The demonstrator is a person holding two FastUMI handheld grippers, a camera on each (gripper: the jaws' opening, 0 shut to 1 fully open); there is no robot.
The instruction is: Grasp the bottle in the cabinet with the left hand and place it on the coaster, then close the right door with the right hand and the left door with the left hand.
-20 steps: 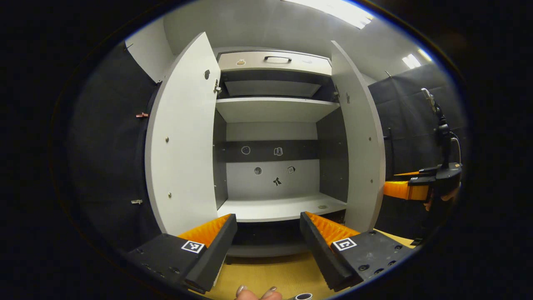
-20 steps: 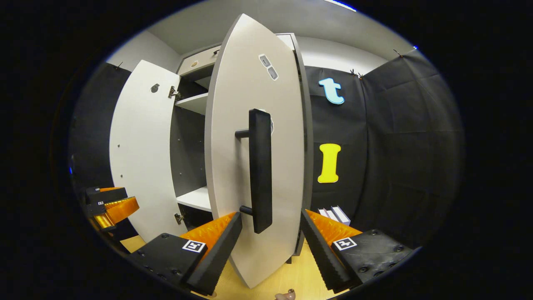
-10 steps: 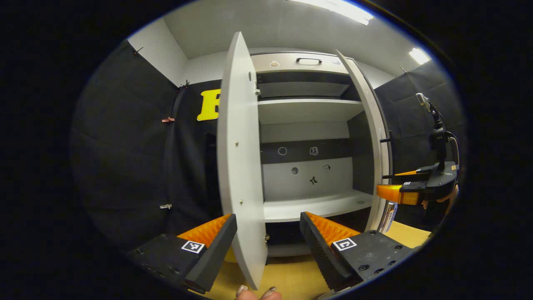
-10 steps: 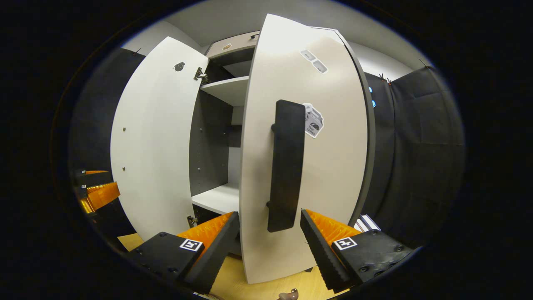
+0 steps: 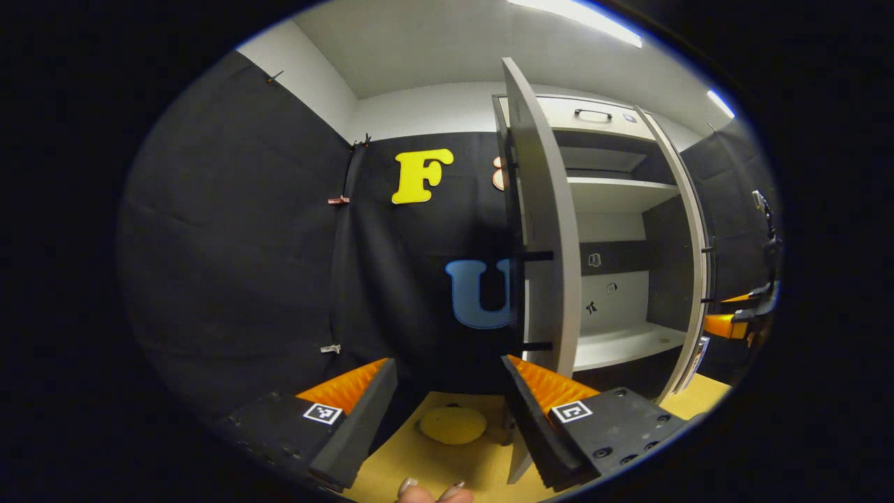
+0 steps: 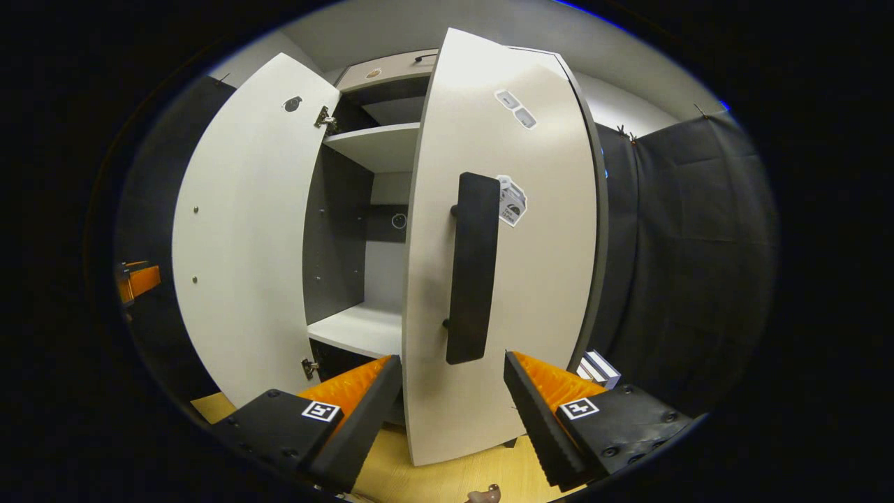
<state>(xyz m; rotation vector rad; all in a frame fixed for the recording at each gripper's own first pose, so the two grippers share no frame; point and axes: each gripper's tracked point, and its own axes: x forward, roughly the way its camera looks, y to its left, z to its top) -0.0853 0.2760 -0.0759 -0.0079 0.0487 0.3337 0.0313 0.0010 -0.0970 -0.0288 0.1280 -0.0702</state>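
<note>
My left gripper (image 5: 448, 391) is released, its fingers spread wide with nothing between them; it hangs low over the yellow table (image 5: 447, 468), facing the black booth wall beside the cabinet (image 5: 614, 230); a round yellow coaster (image 5: 452, 425) lies on the table just ahead, between my fingers as I look along them; I cannot see a bottle on it. The left door (image 5: 548, 230) stands edge-on just right of centre, swung well out, its dark handle posts pointing toward the wall; past it lie the bare white shelves, and beyond them the right door's thin edge.

My right gripper (image 6: 452, 391) is released too, jaws apart; it sits close before the right door (image 6: 503, 244), whose tall black handle (image 6: 473, 269) stands upright just above the gap between my fingers, not touched by either; this door is partly closed, leaving a slot of cabinet interior between it and the left door (image 6: 244, 237); at the far left edge there my left gripper (image 6: 138, 279) shows small.
</note>
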